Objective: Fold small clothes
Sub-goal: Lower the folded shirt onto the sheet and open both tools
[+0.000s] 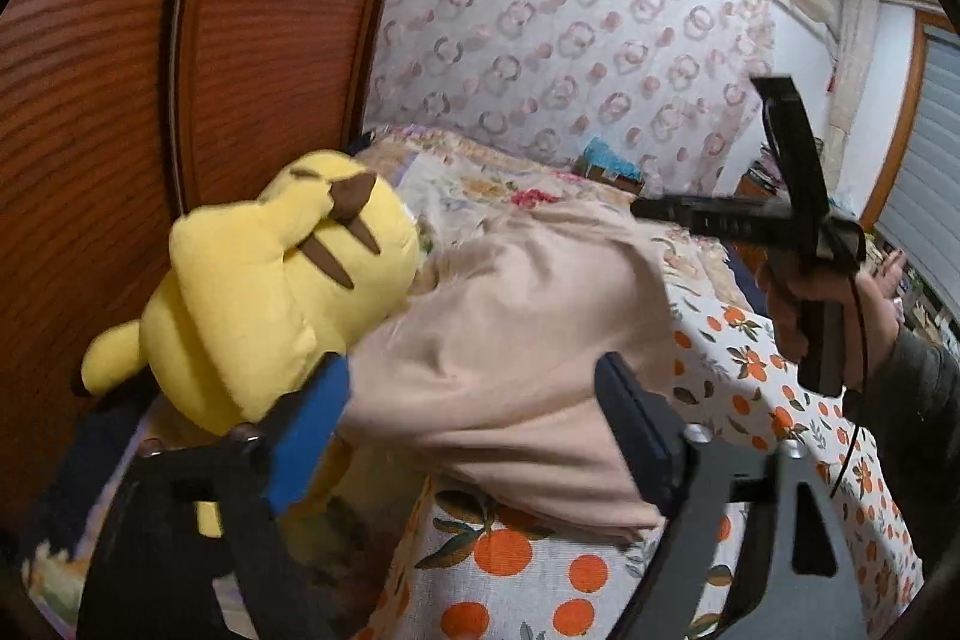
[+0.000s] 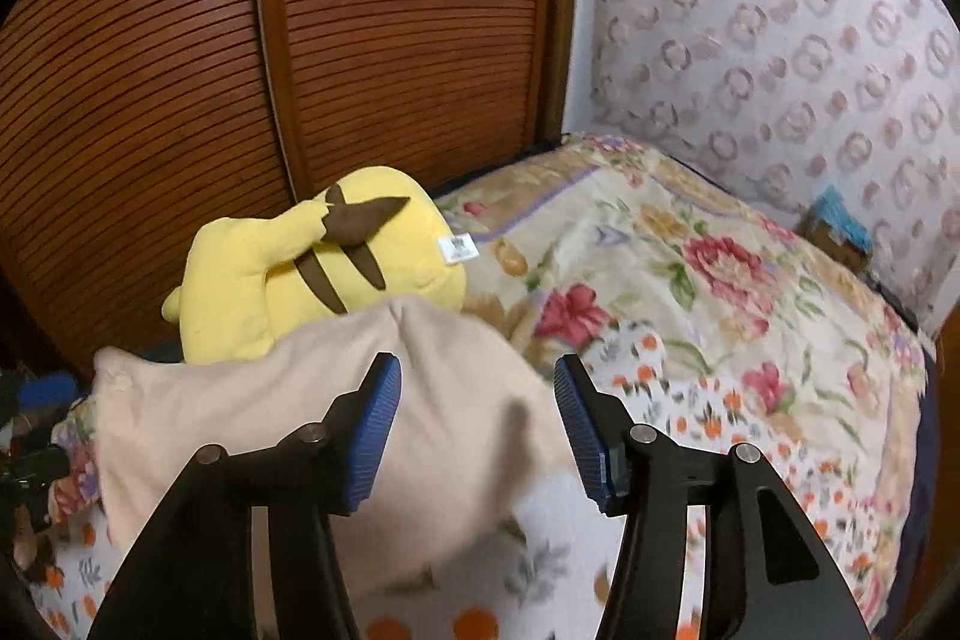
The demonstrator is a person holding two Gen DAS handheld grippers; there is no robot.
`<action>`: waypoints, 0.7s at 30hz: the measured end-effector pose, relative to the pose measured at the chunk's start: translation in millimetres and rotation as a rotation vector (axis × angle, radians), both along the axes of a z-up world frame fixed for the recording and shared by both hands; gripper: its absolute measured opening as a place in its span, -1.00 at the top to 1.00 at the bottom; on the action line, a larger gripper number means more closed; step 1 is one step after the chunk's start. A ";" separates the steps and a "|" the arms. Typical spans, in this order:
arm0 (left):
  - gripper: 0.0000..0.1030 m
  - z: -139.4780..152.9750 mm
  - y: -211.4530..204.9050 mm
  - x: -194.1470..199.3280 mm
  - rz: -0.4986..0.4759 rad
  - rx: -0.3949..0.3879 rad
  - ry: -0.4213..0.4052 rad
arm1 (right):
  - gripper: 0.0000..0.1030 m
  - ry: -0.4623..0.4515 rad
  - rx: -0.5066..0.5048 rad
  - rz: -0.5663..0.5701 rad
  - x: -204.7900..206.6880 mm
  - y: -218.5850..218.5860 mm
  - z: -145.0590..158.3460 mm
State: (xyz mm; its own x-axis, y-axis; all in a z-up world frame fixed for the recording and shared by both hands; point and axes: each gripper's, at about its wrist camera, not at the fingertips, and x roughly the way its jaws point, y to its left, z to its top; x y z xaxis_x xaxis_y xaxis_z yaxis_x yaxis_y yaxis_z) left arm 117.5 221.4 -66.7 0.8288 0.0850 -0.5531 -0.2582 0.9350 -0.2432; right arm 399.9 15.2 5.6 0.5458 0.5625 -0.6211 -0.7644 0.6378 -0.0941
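The beige garment (image 1: 510,340) lies bunched just ahead of the left gripper (image 1: 474,400) and right gripper (image 2: 477,418), both released and empty, so a fold seems just laid, and regrasping an edge looks next.

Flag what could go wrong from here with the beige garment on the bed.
1. Both grippers are open: left gripper, right gripper. The beige garment lies bunched and creased on the bedspread, so a fold made now would likely come out uneven.
2. The yellow plush toy sits right against the garment's far edge; a grab there could snag or drag it.
3. The grippers are close together over the cloth and could collide.
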 end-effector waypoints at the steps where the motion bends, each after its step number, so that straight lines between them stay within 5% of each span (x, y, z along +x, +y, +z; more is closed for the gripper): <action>1: -0.72 4.1 -3.4 -2.0 -0.003 0.024 0.001 | -0.07 0.006 0.005 -0.008 -2.2 0.1 1.6; 5: -1.00 16.1 -16.4 -9.1 -0.024 0.069 -0.013 | -0.07 0.007 0.026 -0.047 -25.8 -17.4 8.5; 21: -1.00 47.1 -101.5 -28.5 -0.172 0.162 -0.037 | -0.09 -0.026 0.123 -0.200 -167.4 -116.0 23.1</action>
State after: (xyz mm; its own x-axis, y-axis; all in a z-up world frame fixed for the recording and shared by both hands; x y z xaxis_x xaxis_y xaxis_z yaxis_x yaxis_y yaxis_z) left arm 88.9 119.8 -19.5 0.8579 0.0264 -0.5131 -0.0857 0.9920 -0.0922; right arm 232.5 -100.8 28.7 0.6690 0.5120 -0.5387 -0.6198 0.7844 -0.0242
